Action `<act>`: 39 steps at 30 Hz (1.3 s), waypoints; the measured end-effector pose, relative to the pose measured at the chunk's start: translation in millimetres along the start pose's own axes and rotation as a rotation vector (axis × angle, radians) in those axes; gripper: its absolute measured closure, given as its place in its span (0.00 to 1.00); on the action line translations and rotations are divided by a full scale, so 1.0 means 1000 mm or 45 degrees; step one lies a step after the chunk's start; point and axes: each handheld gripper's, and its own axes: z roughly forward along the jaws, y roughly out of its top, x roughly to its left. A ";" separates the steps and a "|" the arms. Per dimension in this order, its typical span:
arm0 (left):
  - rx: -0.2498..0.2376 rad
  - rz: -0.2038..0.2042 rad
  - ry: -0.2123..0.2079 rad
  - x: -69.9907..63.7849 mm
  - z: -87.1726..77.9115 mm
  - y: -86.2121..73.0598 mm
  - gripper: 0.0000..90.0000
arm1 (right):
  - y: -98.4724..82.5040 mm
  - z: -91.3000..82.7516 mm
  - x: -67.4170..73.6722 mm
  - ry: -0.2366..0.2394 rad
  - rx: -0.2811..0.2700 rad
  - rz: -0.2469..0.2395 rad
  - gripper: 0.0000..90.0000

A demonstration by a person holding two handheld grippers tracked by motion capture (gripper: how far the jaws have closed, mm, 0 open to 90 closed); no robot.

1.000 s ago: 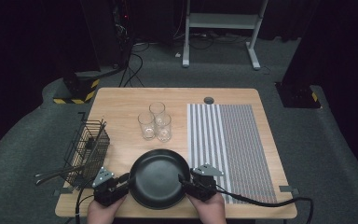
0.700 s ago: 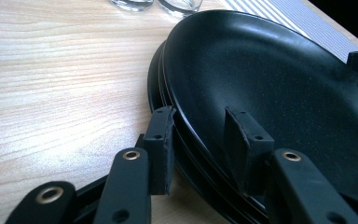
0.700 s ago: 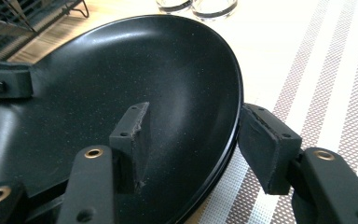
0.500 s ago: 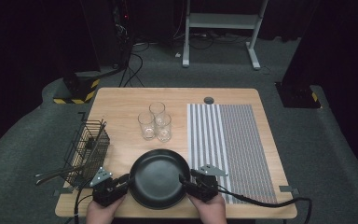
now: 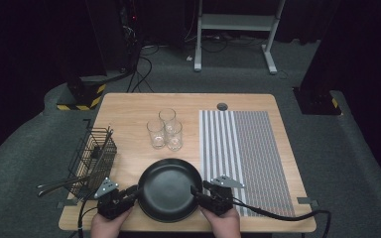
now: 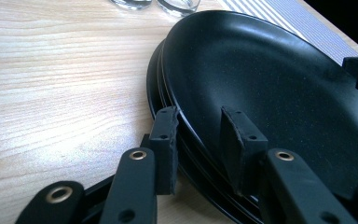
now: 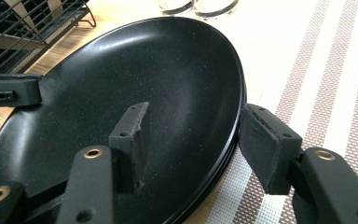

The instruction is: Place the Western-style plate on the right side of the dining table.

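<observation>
A stack of black plates point(image 5: 169, 189) sits at the near edge of the wooden tabletop point(image 5: 129, 111), at roughly 6 o'clock from its centre. The left gripper view shows several rims layered one under another, so more than one plate is present; the exact count cannot be told.

The left hand-held gripper point(image 5: 129, 194) is at the stack's 9 o'clock rim. In its own view the jaws are spread, one pad outside the rim and one inside over the top plate's well; the pads appear close to the rim, but firm contact cannot be confirmed.

The right hand-held gripper point(image 5: 198, 193) is at the 3 o'clock rim. Its jaws are likewise spread astride the rim, with a visible gap between the outer pad and the plate edge.

A hand holds each gripper at the table's near edge.

Three clear glasses point(image 5: 164, 130) stand clustered at 12 o'clock from the stack, apart from it. A striped placemat point(image 5: 248, 153) lies at 3 o'clock, its left edge under the stack's right side. A black wire basket point(image 5: 93, 156) holding utensils stands at 9 o'clock, near the tabletop's left edge.
</observation>
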 end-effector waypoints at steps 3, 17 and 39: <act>0.001 0.000 0.000 0.000 0.000 0.000 0.74 | 0.000 0.000 0.000 0.004 -0.001 0.018 0.48; 0.005 0.002 -0.001 0.000 -0.001 0.000 0.75 | -0.002 -0.002 -0.006 0.057 -0.007 0.105 0.50; 0.008 0.003 0.000 0.000 -0.001 0.001 0.77 | 0.002 -0.007 -0.021 0.197 0.018 0.304 0.53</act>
